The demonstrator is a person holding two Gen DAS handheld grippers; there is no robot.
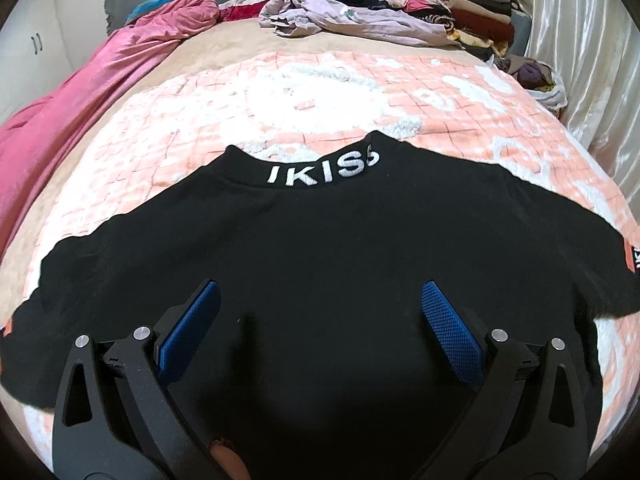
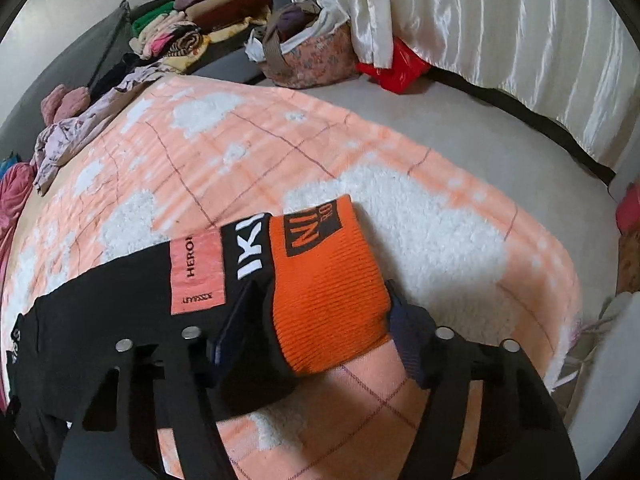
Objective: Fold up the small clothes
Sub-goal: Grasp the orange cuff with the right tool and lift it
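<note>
**Right jaws on the orange cuff, left jaws wide over the black top**

The right gripper (image 2: 328, 300) has its jaws set on either side of the orange ribbed cuff (image 2: 328, 280) of the black top (image 1: 320, 248), with both pads against the cuff's edges, so it grips the cuff. Beside the cuff the sleeve carries a black band with white letters and a pink label (image 2: 196, 276).

The left gripper (image 1: 320, 320) hovers over the middle of the top with its jaws wide apart and nothing between the blue pads (image 1: 452, 328); whether they touch the cloth cannot be told.

The top lies spread flat on the bed, sleeves out to either side, its collar (image 1: 320, 170) with white lettering pointing away from the left camera. Under it is an orange-and-white blanket (image 1: 320, 92).

Further up the bed lie a crumpled lilac garment (image 1: 352, 20), a pink quilt (image 1: 100, 76) and stacks of folded clothes (image 1: 452, 4). On the floor by the white curtain (image 2: 500, 32) stand a floral bag (image 2: 312, 52) and a red bag (image 2: 396, 66).
</note>
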